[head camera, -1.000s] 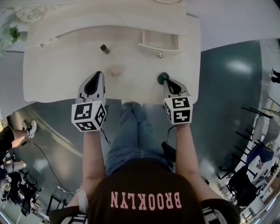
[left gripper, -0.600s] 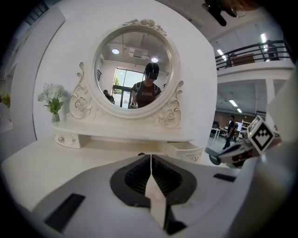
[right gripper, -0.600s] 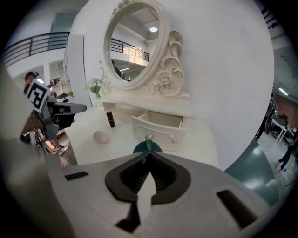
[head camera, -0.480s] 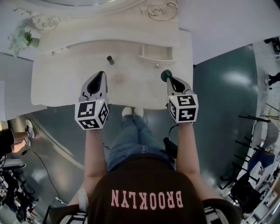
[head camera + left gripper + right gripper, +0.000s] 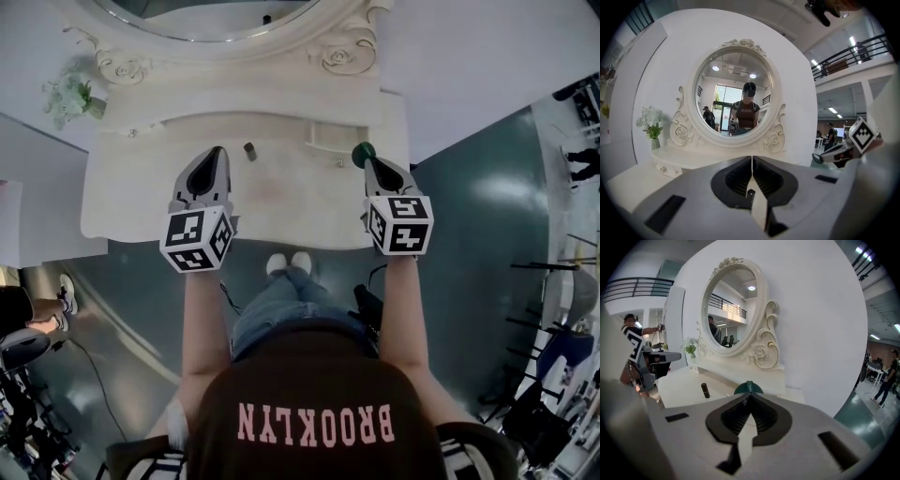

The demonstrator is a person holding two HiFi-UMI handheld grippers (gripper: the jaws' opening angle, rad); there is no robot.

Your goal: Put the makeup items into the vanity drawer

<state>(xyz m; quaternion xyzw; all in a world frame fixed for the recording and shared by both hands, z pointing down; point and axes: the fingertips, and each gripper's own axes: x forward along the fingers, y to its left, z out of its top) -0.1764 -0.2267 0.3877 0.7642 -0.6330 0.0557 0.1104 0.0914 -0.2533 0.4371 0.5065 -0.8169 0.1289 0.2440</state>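
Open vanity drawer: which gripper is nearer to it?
Right. The right gripper, shut on a green item, sits just right of the open drawer in the head view; the left gripper is well to its left, beyond the dark tube.

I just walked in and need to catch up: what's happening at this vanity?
A person stands at a white vanity with a gripper in each hand. The right gripper is shut on a dark green round makeup item, held near the open drawer. The left gripper is shut and empty. A small dark tube, probably lipstick, stands on the tabletop, not yet in the drawer.
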